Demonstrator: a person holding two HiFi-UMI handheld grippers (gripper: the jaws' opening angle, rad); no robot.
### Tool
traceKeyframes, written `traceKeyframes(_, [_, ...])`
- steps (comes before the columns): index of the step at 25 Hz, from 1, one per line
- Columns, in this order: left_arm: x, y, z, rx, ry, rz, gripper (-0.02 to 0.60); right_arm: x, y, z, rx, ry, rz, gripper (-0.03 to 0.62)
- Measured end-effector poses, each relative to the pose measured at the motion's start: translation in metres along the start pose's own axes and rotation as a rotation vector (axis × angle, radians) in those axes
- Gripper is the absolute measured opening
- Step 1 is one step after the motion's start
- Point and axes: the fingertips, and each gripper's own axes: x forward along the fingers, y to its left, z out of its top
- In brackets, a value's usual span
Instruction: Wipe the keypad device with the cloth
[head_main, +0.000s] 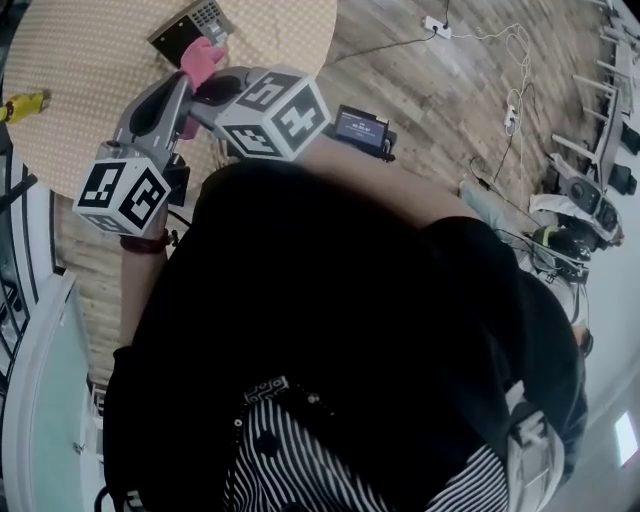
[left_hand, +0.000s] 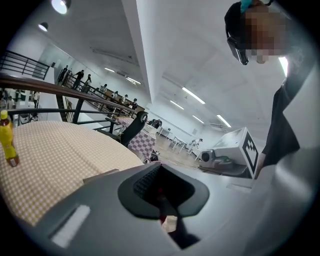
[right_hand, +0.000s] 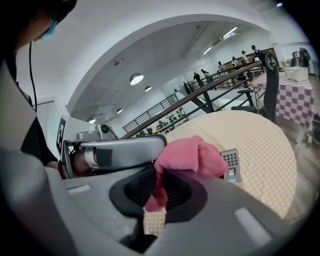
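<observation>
Looking at the keypad device (head_main: 192, 27): it lies flat on the checked table (head_main: 80, 90), long axis running slantwise away from the person, keys toward its far end. The right gripper (right_hand: 162, 189) is clamped on the pink cloth (right_hand: 192, 156), and the wad hangs just on the near side of the device, maybe brushing its edge, can't tell. The left gripper (left_hand: 161, 194) is pinched closed and sits further back from the device. I'd guess the right one pushes forward along that long axis next.
</observation>
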Motion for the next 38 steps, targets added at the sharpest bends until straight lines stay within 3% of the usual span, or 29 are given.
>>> traceKeyframes(5, [0.001,-0.016,0.019,0.026,0.026,0.019,0.005,-0.017,0.007,0.017,0.004,-0.025,0.013,0.044])
traceKeyframes(17, [0.037,0.01,-0.018,-0.007,0.139,0.121,0.005,-0.002,-0.036,-0.012,0.065,-0.028,0.081,0.044])
traceKeyframes(32, [0.068,0.023,-0.021,-0.041,0.191,0.11,0.005,0.001,-0.068,-0.008,0.113,-0.027,0.068,0.044])
traceKeyframes(38, [0.071,0.042,-0.022,0.022,0.255,0.128,0.005,0.008,-0.066,-0.012,0.127,0.003,0.082,0.044])
